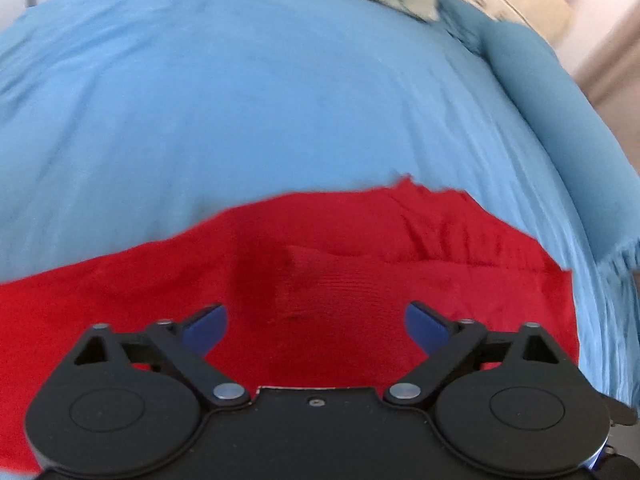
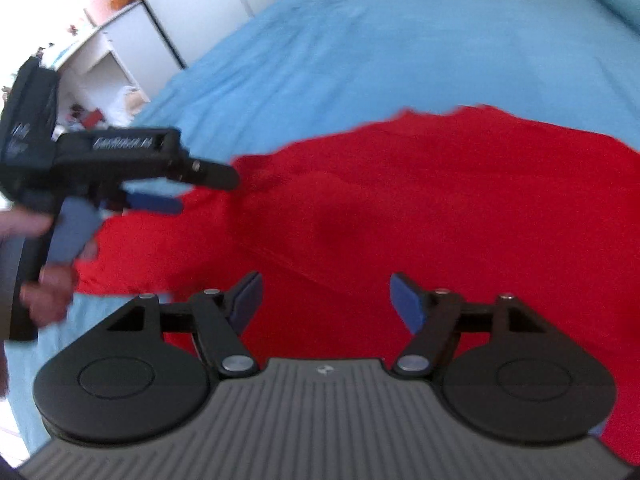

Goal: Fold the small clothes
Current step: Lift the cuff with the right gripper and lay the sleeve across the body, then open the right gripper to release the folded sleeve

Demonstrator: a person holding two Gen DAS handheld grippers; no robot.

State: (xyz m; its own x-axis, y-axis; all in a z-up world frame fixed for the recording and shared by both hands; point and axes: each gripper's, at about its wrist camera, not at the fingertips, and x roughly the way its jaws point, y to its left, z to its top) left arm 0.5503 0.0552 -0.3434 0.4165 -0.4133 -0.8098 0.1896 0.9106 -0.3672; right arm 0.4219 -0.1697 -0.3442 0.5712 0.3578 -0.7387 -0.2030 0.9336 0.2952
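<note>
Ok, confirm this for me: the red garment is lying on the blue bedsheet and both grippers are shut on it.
Not quite. The red garment does lie on the blue bedsheet, but neither gripper is shut on it. The left wrist view shows the left gripper open above the cloth, and the right wrist view shows the right gripper open too.

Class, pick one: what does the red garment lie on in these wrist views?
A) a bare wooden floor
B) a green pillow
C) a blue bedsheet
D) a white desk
C: the red garment is spread on the blue bedsheet, with both the left gripper and the right gripper open above it.
</note>
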